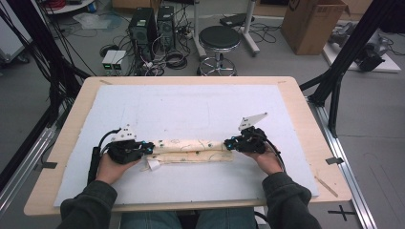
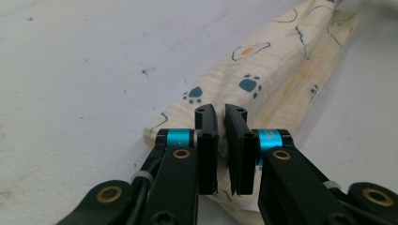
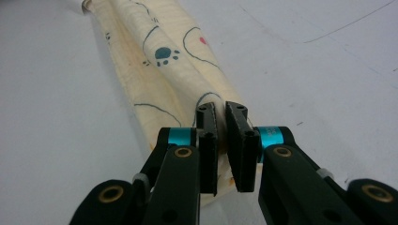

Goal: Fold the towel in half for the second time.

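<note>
Lying across the lower middle of the high view, a long folded cream cloth with teal paw prints and line drawings rests on the white foam sheet that covers the pale wooden table. At its left end the left gripper has its black jaws drawn nearly together, pinching a fold of the fabric; in the left gripper view the cloth runs away to the upper right from between them. At the right end the right gripper does the same, jaws almost closed on the cloth's edge, with the fabric stretching toward the upper left.
</note>
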`<act>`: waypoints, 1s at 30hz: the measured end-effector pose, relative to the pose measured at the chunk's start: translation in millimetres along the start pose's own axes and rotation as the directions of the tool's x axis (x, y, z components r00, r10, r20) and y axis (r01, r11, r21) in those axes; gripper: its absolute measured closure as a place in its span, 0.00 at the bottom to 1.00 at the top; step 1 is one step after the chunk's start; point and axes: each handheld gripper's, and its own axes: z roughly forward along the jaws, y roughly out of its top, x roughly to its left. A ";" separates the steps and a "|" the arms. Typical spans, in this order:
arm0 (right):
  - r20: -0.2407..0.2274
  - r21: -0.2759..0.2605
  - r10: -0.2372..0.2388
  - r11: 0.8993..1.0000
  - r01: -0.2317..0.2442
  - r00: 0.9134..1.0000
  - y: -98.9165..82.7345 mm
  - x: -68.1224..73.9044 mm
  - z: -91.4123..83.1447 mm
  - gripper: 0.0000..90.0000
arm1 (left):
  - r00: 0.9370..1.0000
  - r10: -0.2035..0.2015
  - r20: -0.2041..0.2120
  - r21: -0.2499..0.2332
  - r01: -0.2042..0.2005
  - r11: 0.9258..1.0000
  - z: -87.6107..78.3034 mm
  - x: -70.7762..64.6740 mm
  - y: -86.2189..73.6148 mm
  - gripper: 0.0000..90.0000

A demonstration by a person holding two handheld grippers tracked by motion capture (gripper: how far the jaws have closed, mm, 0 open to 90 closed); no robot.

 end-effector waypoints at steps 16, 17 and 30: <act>-0.018 0.019 -0.025 1.000 0.025 1.000 -10.9 11.9 2.8 0.91 | 1.000 0.014 0.023 0.048 -0.015 0.999 -0.3 -9.6 -16.8 0.90; -0.014 0.022 -0.026 0.999 0.026 1.000 -12.0 12.5 2.9 0.91 | 1.000 0.013 0.026 0.049 -0.014 0.999 -0.1 -9.5 -17.1 0.89; -0.033 -0.015 0.020 1.000 -0.021 0.999 -20.8 17.4 -3.3 0.63 | 0.997 -0.024 0.072 0.005 0.023 1.000 -10.2 -12.4 -19.2 0.62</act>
